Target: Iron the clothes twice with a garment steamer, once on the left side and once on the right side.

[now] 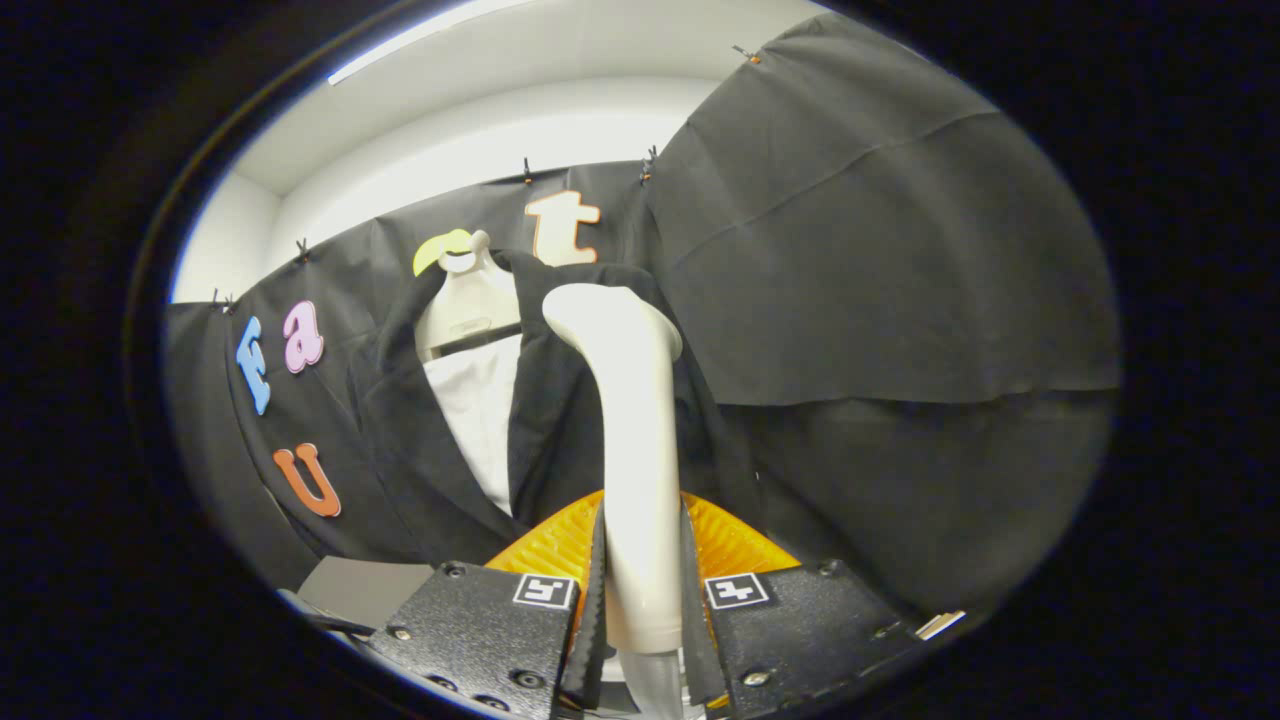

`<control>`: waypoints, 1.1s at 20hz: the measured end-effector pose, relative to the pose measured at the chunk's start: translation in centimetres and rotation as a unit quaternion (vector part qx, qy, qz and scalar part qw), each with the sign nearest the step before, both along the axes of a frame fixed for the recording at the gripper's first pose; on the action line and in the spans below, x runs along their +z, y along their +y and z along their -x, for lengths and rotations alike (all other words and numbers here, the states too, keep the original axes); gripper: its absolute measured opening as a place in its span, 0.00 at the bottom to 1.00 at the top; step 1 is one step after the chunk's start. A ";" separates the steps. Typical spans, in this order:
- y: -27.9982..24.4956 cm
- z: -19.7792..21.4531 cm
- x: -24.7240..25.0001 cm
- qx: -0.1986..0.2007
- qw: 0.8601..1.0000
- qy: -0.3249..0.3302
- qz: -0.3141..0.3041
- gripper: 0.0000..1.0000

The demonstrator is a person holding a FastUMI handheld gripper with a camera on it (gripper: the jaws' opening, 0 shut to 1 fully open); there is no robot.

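The garment steamer [632, 420] is cream-white. The jacket [560, 420] is black over a white shirt [478, 410]. The hanger [468, 300] looks off-white, perhaps with a yellow-green hook.

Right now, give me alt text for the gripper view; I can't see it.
The gripper is shut on the white garment steamer, whose head rises beyond the fingers, in front of a dark jacket over a white shirt on a hanger.

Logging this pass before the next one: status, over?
Tongs shut on steamer handle. Steamer head up against the dark jacket on its hanger, right of the white shirt. Nothing in the way.
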State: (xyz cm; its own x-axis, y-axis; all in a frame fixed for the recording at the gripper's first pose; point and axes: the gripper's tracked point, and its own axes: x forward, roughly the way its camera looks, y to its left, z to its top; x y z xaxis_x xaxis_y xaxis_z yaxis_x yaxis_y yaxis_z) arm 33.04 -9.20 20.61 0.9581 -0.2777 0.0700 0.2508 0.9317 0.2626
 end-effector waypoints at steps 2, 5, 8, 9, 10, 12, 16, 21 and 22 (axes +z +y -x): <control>0.1 -1.1 0.9 -0.004 1.000 -0.002 0.012 0.34; 0.4 -2.7 1.0 -0.009 1.000 0.006 0.025 0.34; 0.8 -3.8 -0.1 -0.009 0.999 0.022 0.032 0.34; 0.7 -3.9 -0.5 -0.013 0.999 0.025 0.036 0.34; 0.7 -3.9 -0.9 -0.016 0.999 0.029 0.039 0.34; 0.9 -3.8 -1.9 -0.015 0.999 0.035 0.037 0.35; 1.1 -3.5 -3.9 -0.016 0.998 0.051 0.037 0.35; 2.0 -3.4 -6.6 -0.013 0.996 0.074 0.040 0.35; 2.2 -3.3 -7.2 -0.012 0.996 0.079 0.041 0.35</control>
